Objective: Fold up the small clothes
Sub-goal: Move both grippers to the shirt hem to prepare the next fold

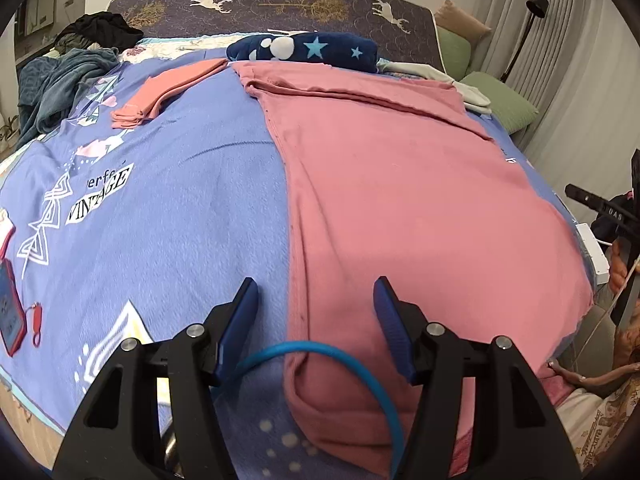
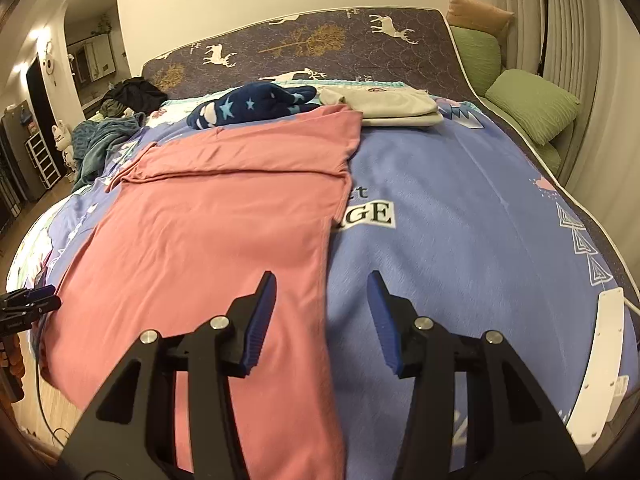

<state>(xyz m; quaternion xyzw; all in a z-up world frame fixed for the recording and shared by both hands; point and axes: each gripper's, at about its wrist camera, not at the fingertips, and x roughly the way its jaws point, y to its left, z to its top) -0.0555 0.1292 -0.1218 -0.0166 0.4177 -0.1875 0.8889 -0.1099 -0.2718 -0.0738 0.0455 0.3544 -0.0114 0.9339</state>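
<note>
A pink garment [image 1: 400,184] lies spread flat on the blue bedspread [image 1: 180,200], with a folded band across its far end. It also shows in the right wrist view [image 2: 208,232]. My left gripper [image 1: 316,292] is open and empty, just above the garment's near left edge. My right gripper [image 2: 322,284] is open and empty, its jaws straddling the garment's near right edge [image 2: 326,264]. The left gripper's tip shows at the left edge of the right wrist view [image 2: 28,300].
A folded pink piece [image 1: 160,88] lies far left. A navy star-print bundle [image 1: 304,50] and a folded grey garment [image 2: 384,106] sit near the headboard. Teal blanket [image 1: 60,80], dark clothes [image 1: 104,28], green pillows [image 2: 528,100], a red-cased phone [image 1: 10,312].
</note>
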